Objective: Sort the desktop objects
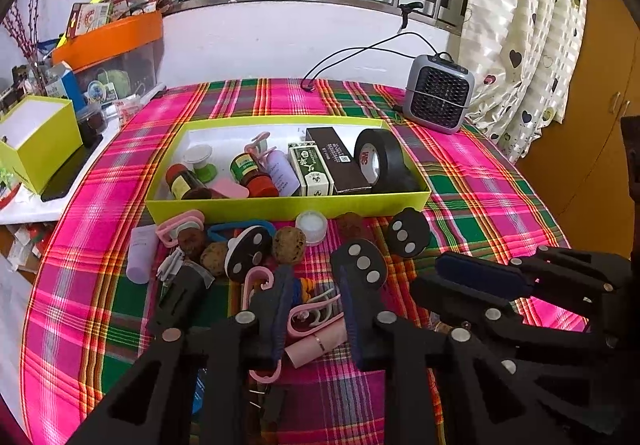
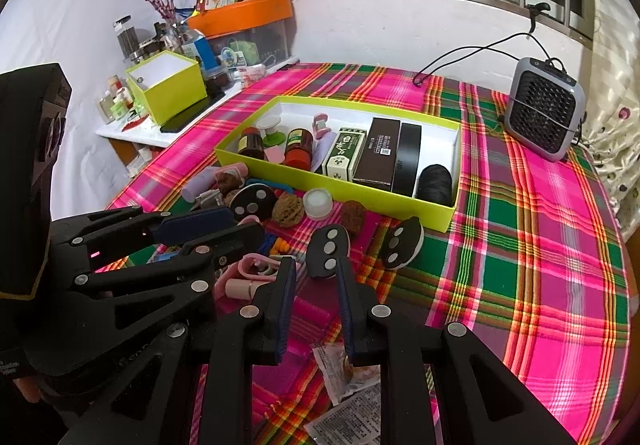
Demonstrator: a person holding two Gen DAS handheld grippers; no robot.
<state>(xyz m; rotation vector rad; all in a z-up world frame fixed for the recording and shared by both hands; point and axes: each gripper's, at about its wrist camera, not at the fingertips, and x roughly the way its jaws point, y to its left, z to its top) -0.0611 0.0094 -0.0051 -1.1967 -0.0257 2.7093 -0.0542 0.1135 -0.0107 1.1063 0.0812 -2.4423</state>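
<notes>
While pink clip [image 1: 310, 319] lies between left hand-held gripper [image 1: 316, 277] fingers, tabletop clutter

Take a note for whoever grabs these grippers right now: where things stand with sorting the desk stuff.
Left gripper: jaws around a pink clip in the loose pile; unclear whether they press on it.
Right gripper: nearly closed, empty, above the cloth.
Done: tape roll, two boxes, jars and small bottles lie in the green tray.
Left: walnut, white cap, purple tube, clips and other bits in front of the tray.
</notes>
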